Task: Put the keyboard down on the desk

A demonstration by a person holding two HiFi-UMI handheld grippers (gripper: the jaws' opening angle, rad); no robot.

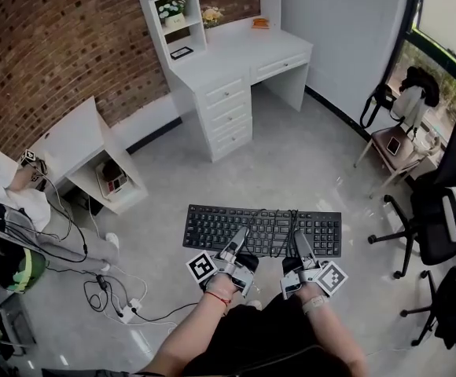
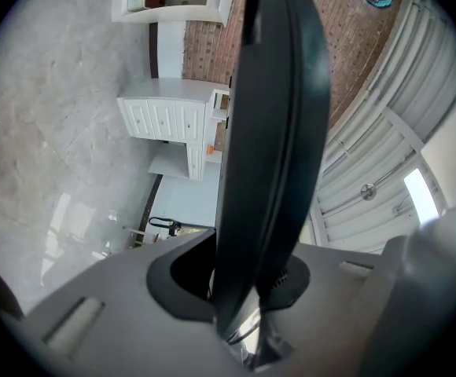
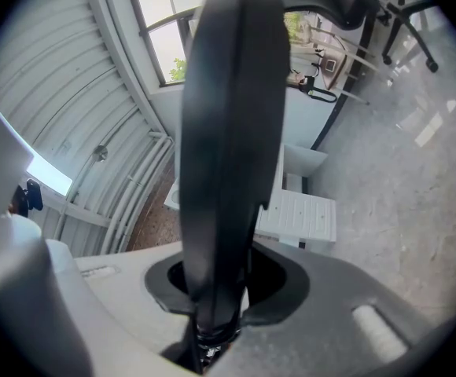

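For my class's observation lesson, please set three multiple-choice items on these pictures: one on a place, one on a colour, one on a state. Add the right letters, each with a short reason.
1. Where is the keyboard relative to the white desk?
A. Lying on it
B. Held over the floor, apart from it
C. Under it

2. What colour is the keyboard?
A. White
B. Red
C. Black

3. What state is the left hand-held gripper in?
A. Shut on the keyboard
B. Open and empty
C. Lying on the floor

Answers:
1 B: the head view shows it above grey floor, with the desk far beyond.
2 C: keys and case are black.
3 A: the left gripper view shows its jaws clamping the keyboard's edge.
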